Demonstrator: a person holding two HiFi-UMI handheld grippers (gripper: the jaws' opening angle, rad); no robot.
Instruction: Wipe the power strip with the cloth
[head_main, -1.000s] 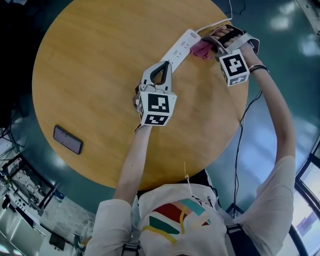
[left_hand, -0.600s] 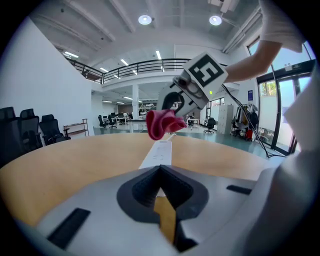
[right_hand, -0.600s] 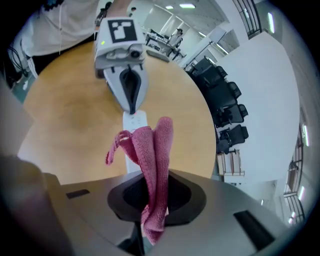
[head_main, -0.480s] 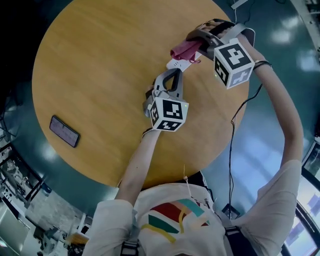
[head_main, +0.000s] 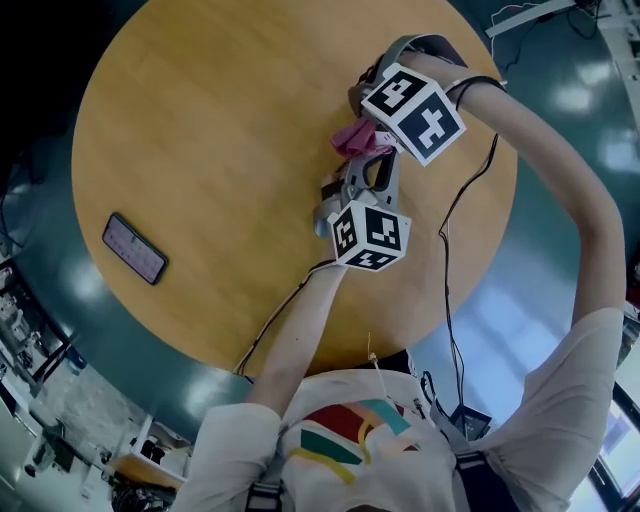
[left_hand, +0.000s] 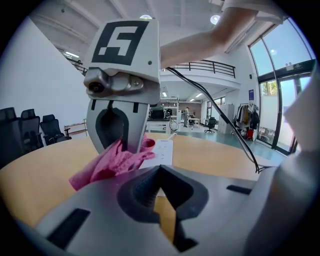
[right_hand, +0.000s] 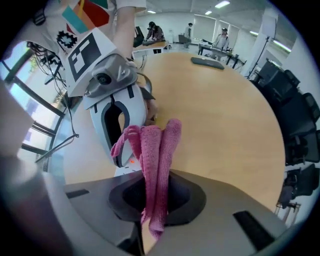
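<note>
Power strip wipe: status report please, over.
Right gripper shut on pink cloth, cloth down by the power strip. Left gripper shut on strip's near end. Phone far off, nothing blocking.

Left gripper (left_hand: 160, 172): jaws closed on the near end of a white power strip (left_hand: 163, 151). Right gripper (left_hand: 121, 144), facing: pinches a pink cloth (left_hand: 107, 165) just beside the strip. Wooden table (left_hand: 45, 175).
</note>
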